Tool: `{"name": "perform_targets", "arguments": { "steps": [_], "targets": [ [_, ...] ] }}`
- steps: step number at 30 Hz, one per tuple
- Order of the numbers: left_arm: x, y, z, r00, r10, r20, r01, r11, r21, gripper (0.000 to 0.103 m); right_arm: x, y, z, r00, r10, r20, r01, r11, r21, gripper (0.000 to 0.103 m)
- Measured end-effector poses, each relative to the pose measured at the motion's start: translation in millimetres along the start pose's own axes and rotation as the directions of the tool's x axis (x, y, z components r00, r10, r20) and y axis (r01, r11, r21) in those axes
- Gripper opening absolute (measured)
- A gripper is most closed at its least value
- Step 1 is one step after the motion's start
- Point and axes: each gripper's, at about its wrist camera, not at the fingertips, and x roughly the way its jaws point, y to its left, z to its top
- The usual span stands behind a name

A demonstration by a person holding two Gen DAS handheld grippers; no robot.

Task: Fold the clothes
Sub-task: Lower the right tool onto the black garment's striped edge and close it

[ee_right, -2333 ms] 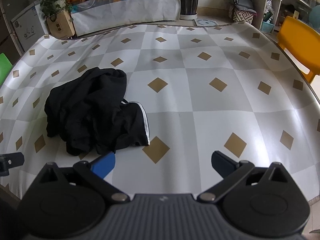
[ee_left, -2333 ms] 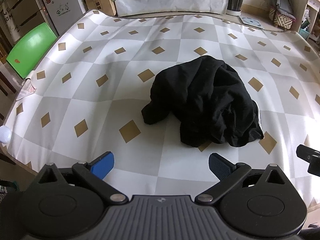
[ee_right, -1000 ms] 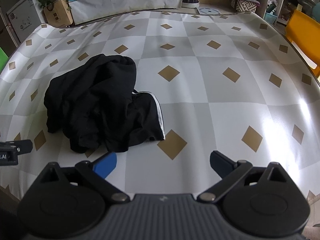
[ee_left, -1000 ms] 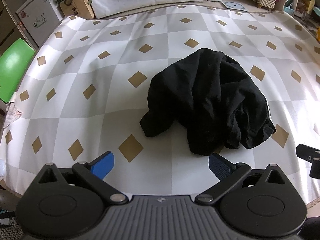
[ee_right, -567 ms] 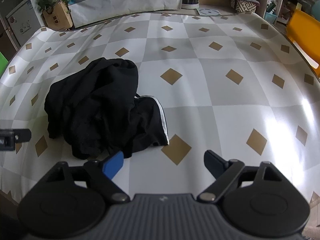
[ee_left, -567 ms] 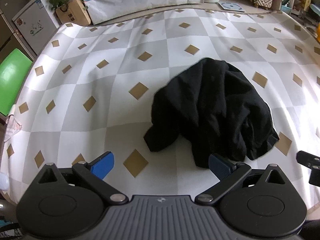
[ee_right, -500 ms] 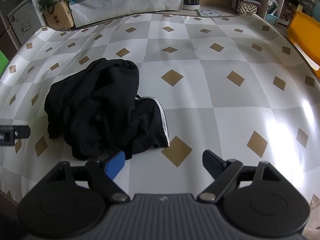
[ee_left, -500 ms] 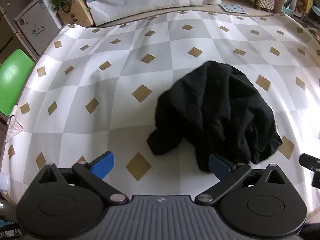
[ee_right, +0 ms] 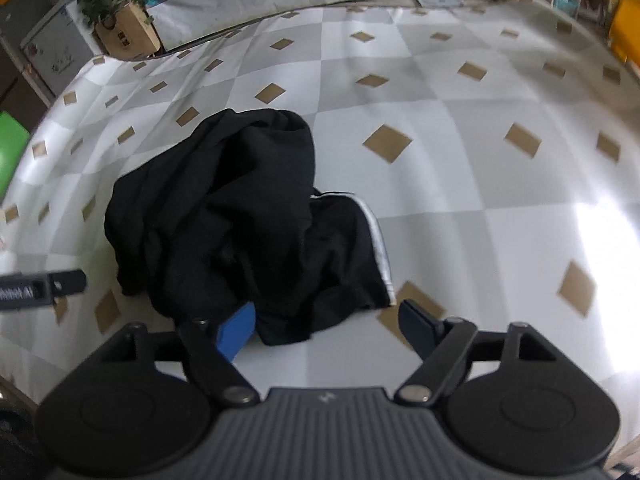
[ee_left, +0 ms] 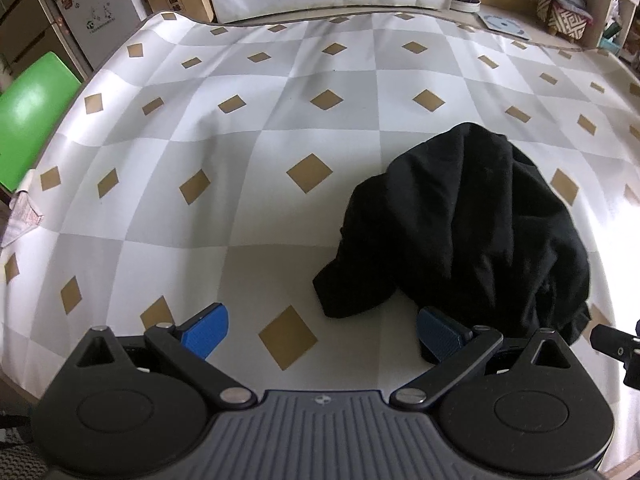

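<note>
1. Lying crumpled on the checked table [ee_left: 248,184]: black garment [ee_left: 472,232], white-striped edge toward the right.
2. Left claw [ee_left: 320,330] spread wide, empty; garment ahead and right, its near hem just beside the right finger.
3. Right claw [ee_right: 326,324] spread wide, straddling the garment's near edge, not closed on it.

Domestic room, lived-in. Evidence: small fridge [ee_left: 100,20] beyond table's far left corner, potted plant in cardboard box [ee_right: 124,32], green chair [ee_left: 28,112] off left edge.
</note>
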Motion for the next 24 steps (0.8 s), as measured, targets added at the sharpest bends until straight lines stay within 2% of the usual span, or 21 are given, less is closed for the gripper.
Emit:
{"name": "perform_targets", "arguments": {
  "steps": [4, 7, 11, 14, 21, 24],
  "targets": [
    [7, -5, 4, 1.000, -0.018, 0.002, 0.018, 1.000, 0.006, 0.101, 11, 3, 8, 1.000, 0.015, -0.001, -0.015, 0.999, 0.029, 0.084],
    [14, -9, 7, 1.000, -0.008, -0.004, 0.008, 1.000, 0.012, 0.101, 17, 7, 13, 1.000, 0.007, 0.030, -0.008, 0.999, 0.031, 0.085],
    [21, -9, 10, 1.000, -0.028, -0.012, 0.028, 0.999, -0.032, 0.101, 21, 15, 17, 0.996, -0.017, 0.087, 0.019, 1.000, -0.016, 0.087],
    [25, -9, 11, 0.999, -0.048, -0.013, 0.047, 0.998, -0.052, 0.101, 26, 20, 19, 0.996, -0.017, 0.083, 0.020, 0.999, -0.037, 0.088],
    [33, -16, 10, 0.996, -0.084, -0.021, 0.083, 0.996, -0.045, 0.101, 30, 25, 23, 0.994, 0.002, 0.110, 0.003, 0.999, -0.050, 0.088],
    [34, -21, 9, 0.998, -0.070, -0.006, 0.070, 0.997, -0.016, 0.101, 33, 28, 24, 0.994, -0.002, 0.108, 0.008, 0.999, -0.053, 0.089]
  ]
}}
